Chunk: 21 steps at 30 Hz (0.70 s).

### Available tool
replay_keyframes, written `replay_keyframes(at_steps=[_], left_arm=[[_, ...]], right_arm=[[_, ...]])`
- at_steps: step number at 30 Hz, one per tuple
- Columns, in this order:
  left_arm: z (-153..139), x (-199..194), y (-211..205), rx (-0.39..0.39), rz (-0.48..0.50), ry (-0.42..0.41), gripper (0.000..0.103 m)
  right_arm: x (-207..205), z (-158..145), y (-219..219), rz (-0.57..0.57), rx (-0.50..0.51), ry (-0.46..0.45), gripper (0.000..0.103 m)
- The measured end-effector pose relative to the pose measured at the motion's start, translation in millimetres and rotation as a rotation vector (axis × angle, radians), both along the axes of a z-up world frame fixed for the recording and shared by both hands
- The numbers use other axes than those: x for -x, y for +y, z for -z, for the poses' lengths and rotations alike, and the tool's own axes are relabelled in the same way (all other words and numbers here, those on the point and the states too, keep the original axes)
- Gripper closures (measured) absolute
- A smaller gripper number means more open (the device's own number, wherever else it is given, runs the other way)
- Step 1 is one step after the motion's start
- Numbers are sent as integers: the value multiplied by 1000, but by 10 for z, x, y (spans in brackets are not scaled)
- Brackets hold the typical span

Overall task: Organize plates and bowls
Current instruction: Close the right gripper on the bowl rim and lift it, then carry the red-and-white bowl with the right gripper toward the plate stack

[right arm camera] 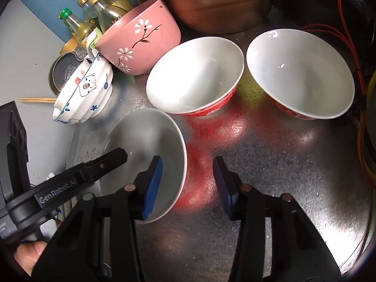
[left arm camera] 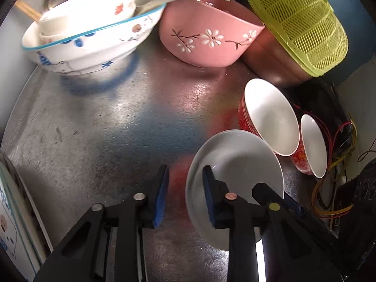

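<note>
A small bowl [left arm camera: 239, 164] [right arm camera: 145, 136], white inside, sits tilted on the metal worktop [left arm camera: 105, 129]. My left gripper [left arm camera: 185, 195] straddles its near rim, one pad inside and one outside with a gap showing, so it is open. My right gripper [right arm camera: 188, 183] straddles the opposite rim the same way, with its outer pad clear of the bowl. The left gripper's finger [right arm camera: 112, 159] reaches into the bowl in the right wrist view. Two red bowls with white insides [right arm camera: 195, 75] [right arm camera: 300, 72] stand just beyond.
A pink flowered bowl [left arm camera: 211, 35] and a blue-rimmed bowl [left arm camera: 82, 44] holding a smaller bowl and spoon stand at the back. A green basket [left arm camera: 298, 23] covers a copper pot [left arm camera: 270, 58]. Bottles [right arm camera: 94, 16], chopsticks [right arm camera: 37, 99] and wires [left arm camera: 336, 164] line the edges.
</note>
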<state>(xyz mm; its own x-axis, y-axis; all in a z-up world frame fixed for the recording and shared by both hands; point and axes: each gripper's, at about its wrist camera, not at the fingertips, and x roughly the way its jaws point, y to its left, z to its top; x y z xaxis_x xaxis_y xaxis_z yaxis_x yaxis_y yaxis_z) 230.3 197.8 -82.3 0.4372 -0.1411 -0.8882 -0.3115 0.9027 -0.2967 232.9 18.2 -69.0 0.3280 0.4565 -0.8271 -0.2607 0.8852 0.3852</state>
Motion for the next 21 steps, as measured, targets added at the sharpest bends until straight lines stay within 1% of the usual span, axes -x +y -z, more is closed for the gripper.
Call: replay_keyframes(at_steps=[1, 3, 5, 11, 14, 21], left_arm=[[22, -30, -24, -5, 14, 11, 88], [44, -63, -76, -9, 39, 18, 95], [33, -69, -112, -30, 47, 14, 94], [-26, 22, -136, -32, 60, 3, 96], [-118, 150, -171, -47, 70, -14, 96], [-335, 329, -187, -50, 63, -40, 96]], right_arm=[[-11, 10, 4, -5, -5, 7, 75], [-18, 36, 9, -10, -11, 19, 83], [-10, 56, 24, -16, -15, 27, 89], [40, 26, 8, -4, -16, 18, 91], [73, -31, 4, -3, -17, 8, 91], [220, -234, -40, 0, -32, -16, 91]])
